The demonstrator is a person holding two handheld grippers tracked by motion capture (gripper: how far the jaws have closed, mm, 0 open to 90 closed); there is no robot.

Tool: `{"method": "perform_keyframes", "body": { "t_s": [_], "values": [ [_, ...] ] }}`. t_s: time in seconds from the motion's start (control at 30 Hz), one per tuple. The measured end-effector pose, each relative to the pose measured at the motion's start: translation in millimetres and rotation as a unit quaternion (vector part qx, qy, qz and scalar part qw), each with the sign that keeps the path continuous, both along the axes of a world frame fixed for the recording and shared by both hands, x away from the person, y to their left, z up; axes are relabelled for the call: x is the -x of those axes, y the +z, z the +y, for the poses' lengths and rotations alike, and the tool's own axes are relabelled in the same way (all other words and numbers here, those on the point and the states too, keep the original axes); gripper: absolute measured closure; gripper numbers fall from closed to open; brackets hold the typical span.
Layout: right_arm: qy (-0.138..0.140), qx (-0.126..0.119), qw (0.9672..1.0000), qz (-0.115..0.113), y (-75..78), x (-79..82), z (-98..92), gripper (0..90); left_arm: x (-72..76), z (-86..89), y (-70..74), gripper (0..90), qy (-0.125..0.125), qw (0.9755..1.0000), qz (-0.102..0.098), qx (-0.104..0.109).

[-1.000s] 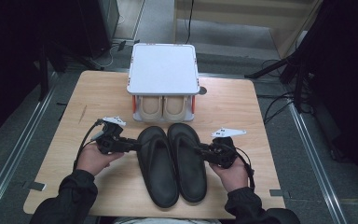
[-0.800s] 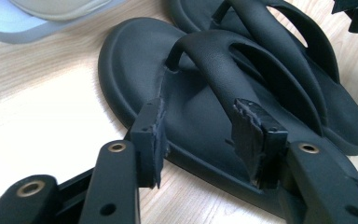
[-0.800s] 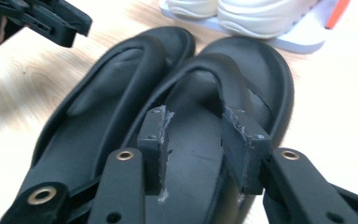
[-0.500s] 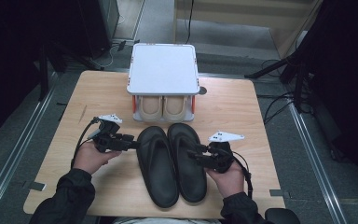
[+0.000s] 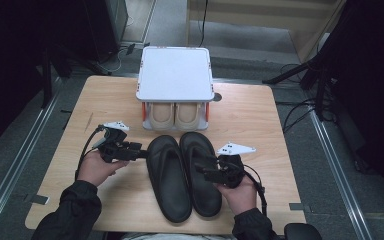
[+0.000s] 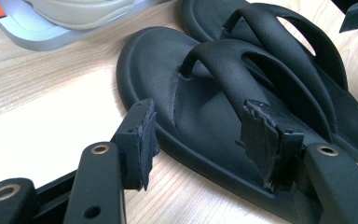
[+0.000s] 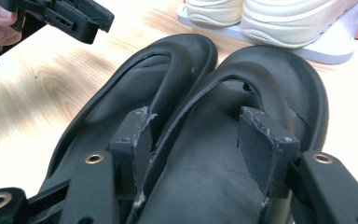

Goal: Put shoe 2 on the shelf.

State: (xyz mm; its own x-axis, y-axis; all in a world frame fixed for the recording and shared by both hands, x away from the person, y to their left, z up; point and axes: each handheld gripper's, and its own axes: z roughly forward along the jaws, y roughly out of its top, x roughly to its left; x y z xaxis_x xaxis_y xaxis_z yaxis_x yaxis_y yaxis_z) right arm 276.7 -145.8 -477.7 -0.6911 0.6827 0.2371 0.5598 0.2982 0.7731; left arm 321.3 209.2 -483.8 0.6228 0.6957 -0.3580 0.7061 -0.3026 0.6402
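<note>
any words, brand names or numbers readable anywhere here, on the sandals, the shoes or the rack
None: no word, brand, number or sign can be read in any view.
Black sandals: plain footbeds and straps, no mark seen.
Beige shoes: no readable logo.
White rack top: blank.
Grey plates on the left gripper and right gripper: no lettering seen.
</note>
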Motion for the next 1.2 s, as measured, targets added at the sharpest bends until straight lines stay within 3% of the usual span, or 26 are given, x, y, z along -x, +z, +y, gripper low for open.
{"method": "perform_keyframes", "body": {
  "t_s": [0.4, 0.53, 0.7, 0.9, 1.2],
  "values": [
    [0.01, 0.007, 0.9999, -0.001, -7.8, 6.7, 17.8, 47.2, -0.7, 1.4, -0.2, 45.4, 0.007, 1.0, -0.005, 0.001],
    [0.011, 0.021, 0.9997, -0.009, -9.8, 8.5, 27.6, 47.0, -1.4, 1.4, -0.8, 45.3, 0.006, 1.0, -0.003, 0.002],
    [-0.007, 0.039, 0.9991, -0.014, -13.6, 9.4, 38.0, 45.7, -1.2, 1.0, -0.5, 45.2, 0.006, 1.0, -0.005, 0.005],
    [-0.037, 0.034, 0.9987, 0.004, -19.9, 5.7, 46.3, 44.6, -2.9, 1.4, -0.6, 44.8, 0.007, 0.9998, -0.003, 0.016],
    [-0.057, 0.035, 0.997, 0.038, -33.9, -3.8, 65.7, 41.0, -5.1, 5.1, -0.4, 44.8, 0.015, 0.9997, 0.001, 0.02]
  ]
}}
